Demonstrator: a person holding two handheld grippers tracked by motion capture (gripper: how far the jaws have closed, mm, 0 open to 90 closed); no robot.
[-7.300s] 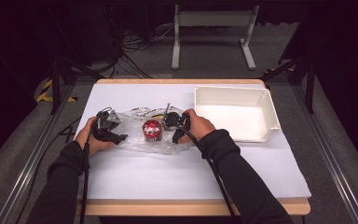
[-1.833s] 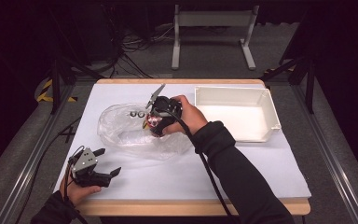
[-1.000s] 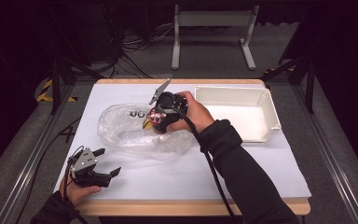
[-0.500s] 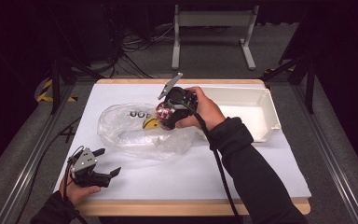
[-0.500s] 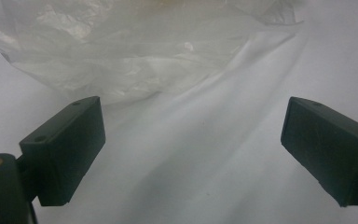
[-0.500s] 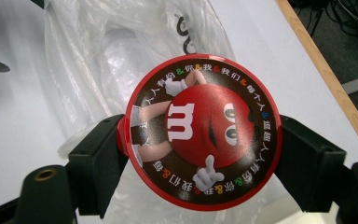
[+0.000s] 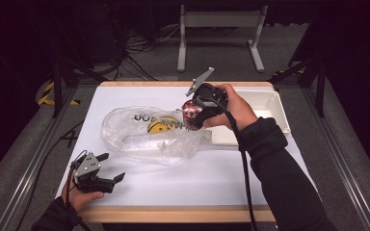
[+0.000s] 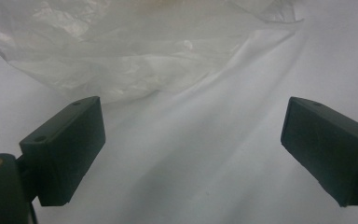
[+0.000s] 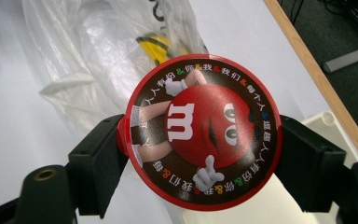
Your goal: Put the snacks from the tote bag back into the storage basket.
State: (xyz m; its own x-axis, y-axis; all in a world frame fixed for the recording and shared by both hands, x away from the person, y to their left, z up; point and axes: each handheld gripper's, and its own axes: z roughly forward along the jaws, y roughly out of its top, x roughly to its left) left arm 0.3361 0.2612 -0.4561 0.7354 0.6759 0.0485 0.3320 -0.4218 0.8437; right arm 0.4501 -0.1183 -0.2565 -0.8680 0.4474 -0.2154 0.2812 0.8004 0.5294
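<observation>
Red candy tin (image 9: 200,130) sits clamped between the right gripper (image 9: 200,154) jaws; left gripper (image 8: 193,154) jaws gape empty

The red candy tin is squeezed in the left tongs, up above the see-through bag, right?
Not the left. The right tongs squeeze the red candy tin, one black jaw on each side, as the right gripper view shows. The left tongs rest open near the table's front edge. The tin does hang above the see-through bag.
</observation>
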